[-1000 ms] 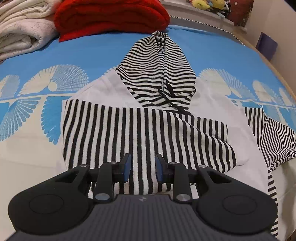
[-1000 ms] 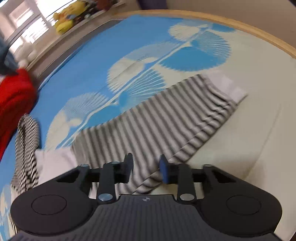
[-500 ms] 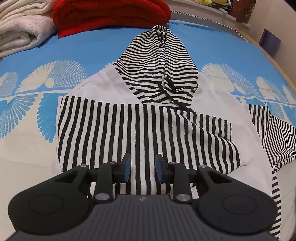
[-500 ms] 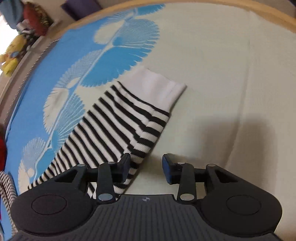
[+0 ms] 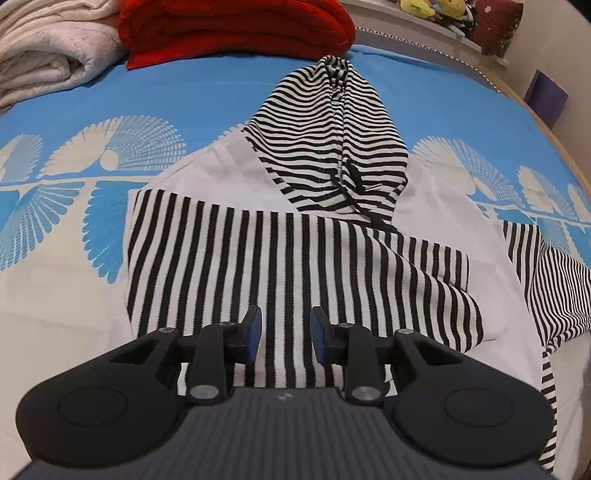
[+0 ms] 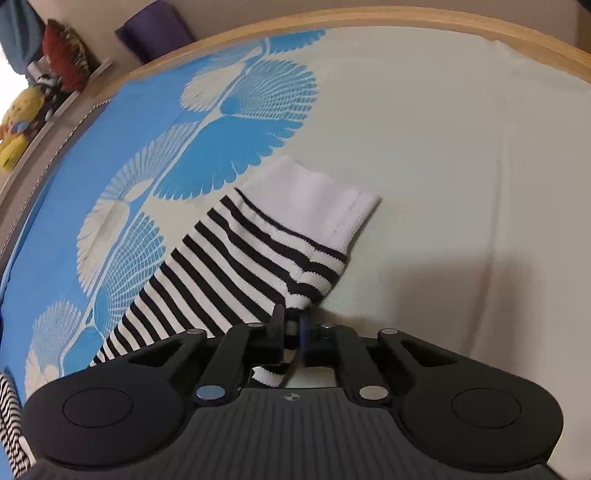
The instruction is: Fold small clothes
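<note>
- We find the work surface to be a bed, its bedspread [image 5: 221,99] solid blue toward the headboard side, then a band of blue-and-cream fan motifs, then plain cream nearest the cameras.
- The striped hoodie [image 5: 295,258] lies flat on the bedspread, hood [image 5: 332,147] pointing away from the left camera, one black-and-white sleeve folded across the white chest.
- Beyond the hood we note a folded red blanket [image 5: 236,29], with a cream blanket [image 5: 48,51] stacked just beside it on the left.
- Behind the hoodie a ledge carries soft toys [image 5: 428,7]; a purple object [image 5: 546,92] stands off the bed's far right edge.
- The left gripper [image 5: 285,334] hovers over the folded sleeve at the hoodie's near edge, fingers moderately apart with nothing between them.
- In the right wrist view, the hoodie's other sleeve [image 6: 236,266] stretches out over the fan band onto the cream area, its white cuff [image 6: 314,195] at the far end.
- The right gripper [image 6: 293,325] is closed narrowly on the lower edge of that sleeve, just short of the cuff; striped fabric shows pinched between the fingers.
- A wooden bed rim [image 6: 369,22] curves beyond the cuff, with a purple cushion-like item [image 6: 155,33] and a yellow toy [image 6: 18,125] past it.
</note>
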